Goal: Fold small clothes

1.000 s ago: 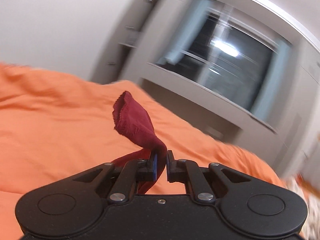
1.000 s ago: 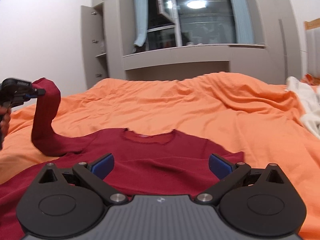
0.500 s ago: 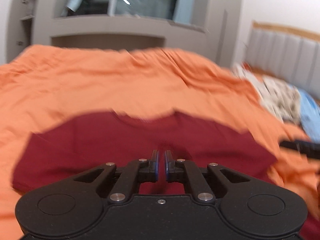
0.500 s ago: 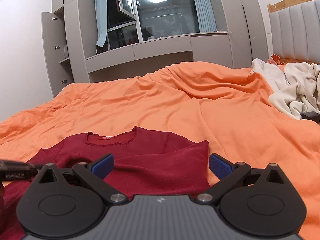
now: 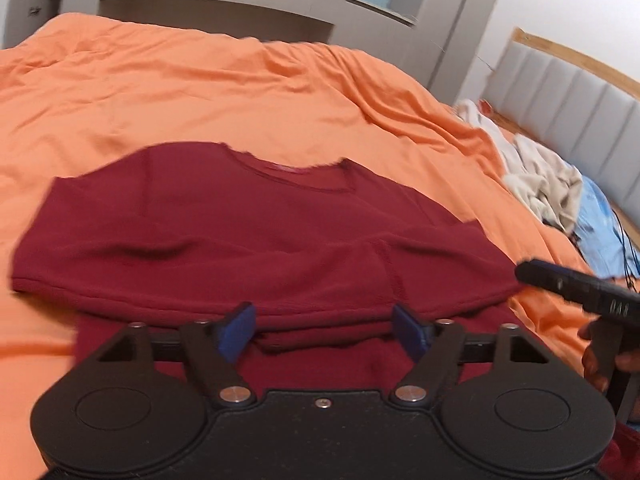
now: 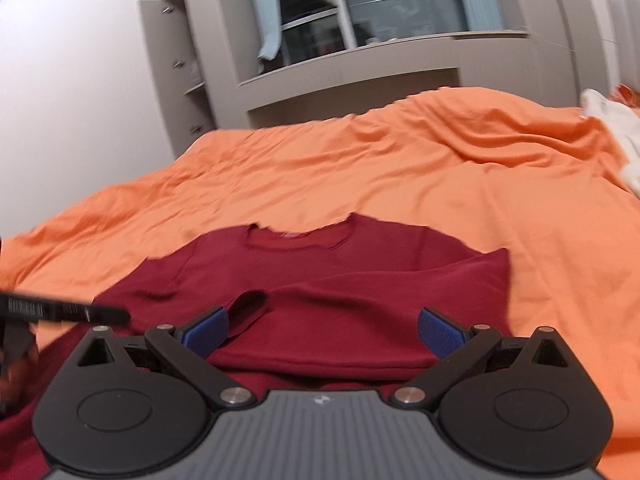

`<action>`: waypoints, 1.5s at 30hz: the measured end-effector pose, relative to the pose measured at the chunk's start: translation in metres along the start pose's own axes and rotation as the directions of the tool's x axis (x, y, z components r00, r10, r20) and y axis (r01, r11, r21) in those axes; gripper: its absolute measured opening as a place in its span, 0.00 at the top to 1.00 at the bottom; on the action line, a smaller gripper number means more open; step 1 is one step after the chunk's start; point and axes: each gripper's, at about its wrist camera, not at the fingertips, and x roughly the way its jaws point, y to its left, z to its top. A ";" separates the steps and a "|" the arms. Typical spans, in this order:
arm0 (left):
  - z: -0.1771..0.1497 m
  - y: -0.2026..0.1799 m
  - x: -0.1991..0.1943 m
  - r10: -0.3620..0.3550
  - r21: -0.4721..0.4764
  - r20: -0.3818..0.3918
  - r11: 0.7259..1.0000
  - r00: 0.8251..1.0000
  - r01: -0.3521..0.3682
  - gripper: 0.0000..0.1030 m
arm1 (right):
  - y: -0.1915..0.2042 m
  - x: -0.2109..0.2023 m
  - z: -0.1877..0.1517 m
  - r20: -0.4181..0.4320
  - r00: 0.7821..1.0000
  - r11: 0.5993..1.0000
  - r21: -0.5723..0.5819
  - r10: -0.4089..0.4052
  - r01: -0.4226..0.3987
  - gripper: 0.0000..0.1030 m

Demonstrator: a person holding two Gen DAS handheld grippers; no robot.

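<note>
A dark red long-sleeved shirt (image 5: 248, 236) lies flat on the orange bed, neckline away from me, both sleeves folded across its front. My left gripper (image 5: 326, 330) hovers low over the shirt's near part; its jaws are opening, blue pads apart, with the released sleeve cuff lying below them and nothing pinched. My right gripper (image 6: 324, 330) is open over the shirt (image 6: 340, 280), its pads clear of the cloth. Each gripper shows at the edge of the other's view: the right gripper (image 5: 580, 288) on the right side, the left gripper (image 6: 64, 310) on the left side.
The orange duvet (image 5: 240, 92) covers the bed around the shirt. A heap of cream and blue clothes (image 5: 548, 184) lies at the right by the padded grey headboard (image 5: 580, 96). Grey cabinets and a window (image 6: 380, 4) stand beyond the far edge.
My left gripper carried the sleeve down and across onto the shirt, then let it go as its jaws spread. The right gripper stayed open and shifted only slightly.
</note>
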 end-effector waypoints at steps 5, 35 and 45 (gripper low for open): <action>0.010 0.034 -0.027 0.150 -0.050 0.072 0.988 0.986 -0.147 0.03 | 0.027 0.007 0.006 -0.039 0.998 0.997 -0.056 0.047 -0.049 0.00; 0.041 0.205 -0.030 0.287 -0.457 0.036 0.857 0.957 -0.239 0.02 | 0.042 0.075 0.012 -0.192 0.979 0.989 0.147 0.063 -0.035 0.93; 0.041 0.198 -0.024 0.264 -0.408 0.013 0.882 0.964 -0.236 0.02 | 0.037 0.067 0.010 -0.210 0.978 0.990 0.140 0.006 0.024 0.92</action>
